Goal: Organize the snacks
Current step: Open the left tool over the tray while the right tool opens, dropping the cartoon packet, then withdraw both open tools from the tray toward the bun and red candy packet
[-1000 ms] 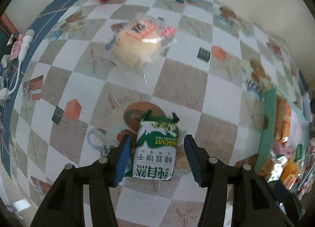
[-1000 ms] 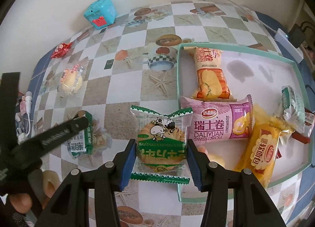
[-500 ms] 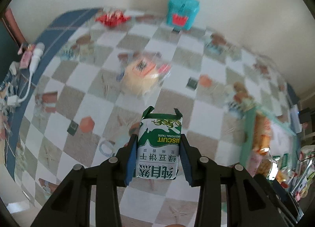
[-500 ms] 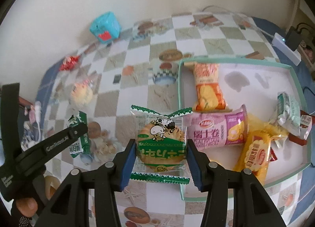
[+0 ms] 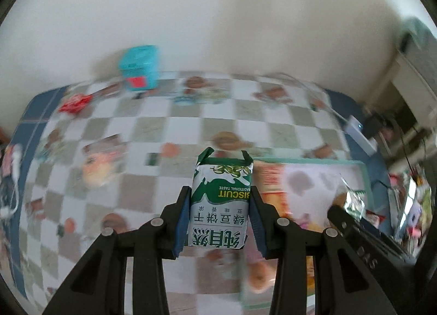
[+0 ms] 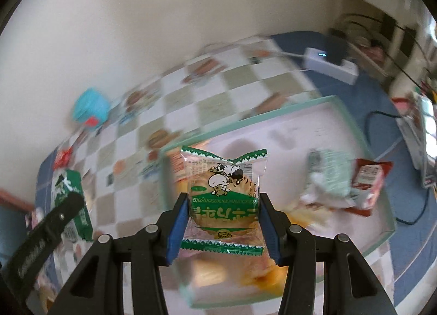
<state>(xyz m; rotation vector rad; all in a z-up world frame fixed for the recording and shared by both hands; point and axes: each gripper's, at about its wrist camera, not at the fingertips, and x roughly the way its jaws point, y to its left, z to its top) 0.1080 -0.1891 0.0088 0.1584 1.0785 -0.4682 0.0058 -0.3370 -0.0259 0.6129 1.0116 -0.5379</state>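
My left gripper [image 5: 220, 220] is shut on a green and white biscuit pack [image 5: 221, 205], held in the air above the checked tablecloth, close to the left edge of the green-rimmed tray [image 5: 322, 162]. My right gripper [image 6: 222, 225] is shut on a clear cookie packet with green zigzag ends and a cow drawing [image 6: 224, 200], hanging over the tray [image 6: 363, 134]. The right wrist view also catches the biscuit pack [image 6: 69, 200] in the left gripper at its left edge. Several snack packets lie blurred inside the tray.
A wrapped round bun [image 5: 95, 163] and a red packet [image 5: 75, 102] lie on the tablecloth at left. A teal box [image 5: 139, 70] stands by the wall. A white power strip [image 6: 331, 65] with cables sits beyond the tray, and clutter lies at the far right.
The left gripper closed on the biscuit pack and lifted it off the table, swinging right toward the tray. The right gripper carried the cookie packet up and over the tray.
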